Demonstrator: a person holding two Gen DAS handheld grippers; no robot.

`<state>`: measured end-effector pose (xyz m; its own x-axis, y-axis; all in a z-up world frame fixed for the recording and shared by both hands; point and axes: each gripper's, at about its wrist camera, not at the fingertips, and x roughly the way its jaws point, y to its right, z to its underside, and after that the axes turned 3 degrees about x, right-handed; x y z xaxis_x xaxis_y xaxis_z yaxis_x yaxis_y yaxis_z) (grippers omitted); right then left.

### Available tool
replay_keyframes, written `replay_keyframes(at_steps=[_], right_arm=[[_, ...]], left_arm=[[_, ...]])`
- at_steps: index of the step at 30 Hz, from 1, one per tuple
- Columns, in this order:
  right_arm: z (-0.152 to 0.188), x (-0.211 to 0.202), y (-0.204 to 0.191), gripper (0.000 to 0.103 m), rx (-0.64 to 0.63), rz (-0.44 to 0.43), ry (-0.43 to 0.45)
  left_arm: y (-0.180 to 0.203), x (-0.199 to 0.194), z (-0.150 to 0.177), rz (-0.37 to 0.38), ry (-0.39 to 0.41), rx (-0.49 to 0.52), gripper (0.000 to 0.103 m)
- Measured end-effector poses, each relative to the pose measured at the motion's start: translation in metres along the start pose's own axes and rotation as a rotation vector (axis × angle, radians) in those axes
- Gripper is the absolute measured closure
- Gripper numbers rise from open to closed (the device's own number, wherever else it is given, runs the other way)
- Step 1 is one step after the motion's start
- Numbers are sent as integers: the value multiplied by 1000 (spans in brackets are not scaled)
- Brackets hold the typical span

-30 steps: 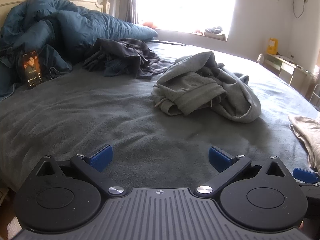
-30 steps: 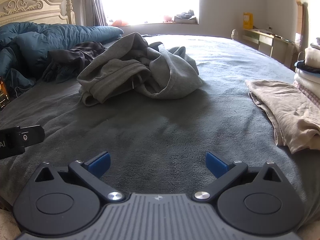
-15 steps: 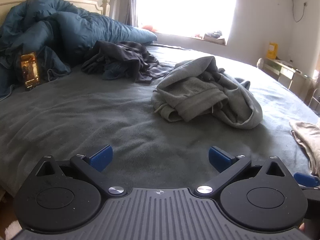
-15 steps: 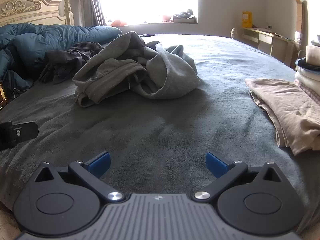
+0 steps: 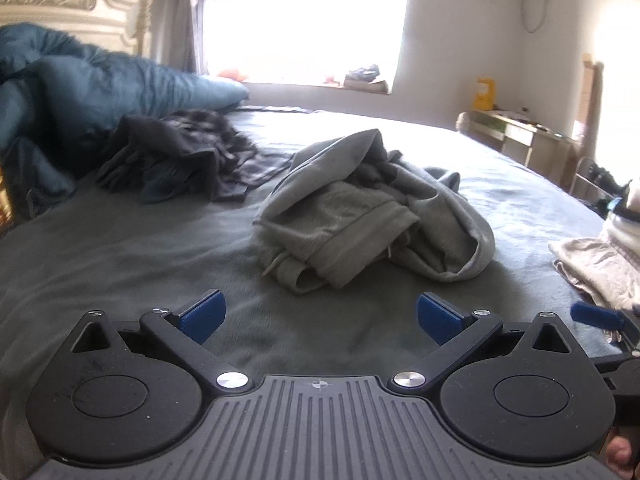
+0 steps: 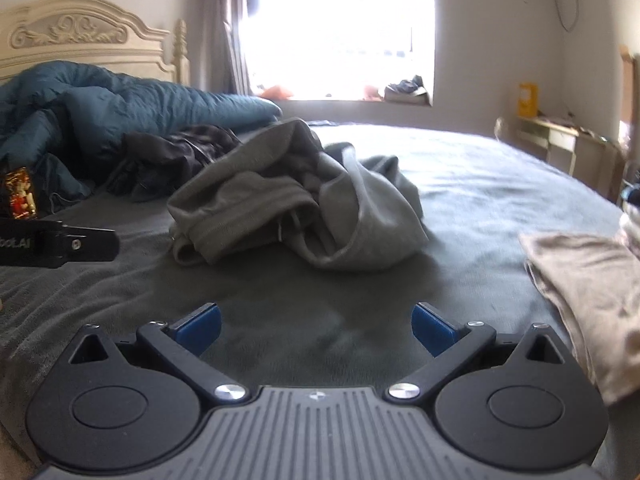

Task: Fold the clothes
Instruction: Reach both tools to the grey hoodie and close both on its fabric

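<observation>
Left wrist: grey hoodie (image 5: pixel 372 212) ahead, apart from tool (image 5: pixel 318 314).

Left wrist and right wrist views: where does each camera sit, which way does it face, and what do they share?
Left wrist: on the left gripper, low over the bed, facing the grey garment and window; the jaws stand open, the right gripper's blue tip and a fingertip show at right.
Right wrist: on the right gripper, facing the same way; open jaws, the left gripper's black body at left.
Shared: grey garment, dark clothes, blue duvet, beige garment.
</observation>
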<state>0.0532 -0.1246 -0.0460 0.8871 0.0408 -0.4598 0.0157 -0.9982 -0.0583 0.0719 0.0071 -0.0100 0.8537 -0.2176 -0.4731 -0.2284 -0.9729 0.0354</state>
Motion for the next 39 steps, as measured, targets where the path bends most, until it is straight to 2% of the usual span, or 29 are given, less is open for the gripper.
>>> replay_keyframes(at_steps=[7, 9, 12, 16, 19, 23, 25, 27, 28, 30, 33, 39], right_arm=[[-5, 20, 3, 0, -74, -32, 71], [-7, 28, 2, 0, -91, -36, 86], [-11, 39, 0, 0, -107, -48, 110], [-15, 56, 0, 2, -113, -58, 137], [-16, 69, 3, 7, -87, -66, 138], [-13, 83, 9, 18, -57, -73, 119], [-11, 88, 13, 21, -48, -69, 114], [-10, 90, 17, 23, -26, -73, 107], [-9, 91, 19, 24, -17, -76, 104], [-8, 92, 22, 28, -9, -80, 102], [-10, 91, 23, 32, -10, -90, 111], [-21, 96, 15, 35, -32, -126, 139]], left_arm=[[-7, 27, 7, 33, 31, 24, 0], [-9, 35, 11, 17, 57, 46, 0], [-8, 45, 15, -1, 98, 110, 0], [1, 66, 16, 8, 106, 238, 0], [13, 84, 16, 1, 112, 344, 1], [30, 110, 15, -18, 96, 466, 7], [36, 122, 16, -28, 85, 506, 11], [39, 131, 16, -44, 74, 530, 23], [39, 136, 16, -56, 68, 536, 25], [36, 143, 14, -91, 58, 529, 41], [24, 145, 7, -83, 42, 477, 42], [1, 125, -10, -29, 122, 368, 43]])
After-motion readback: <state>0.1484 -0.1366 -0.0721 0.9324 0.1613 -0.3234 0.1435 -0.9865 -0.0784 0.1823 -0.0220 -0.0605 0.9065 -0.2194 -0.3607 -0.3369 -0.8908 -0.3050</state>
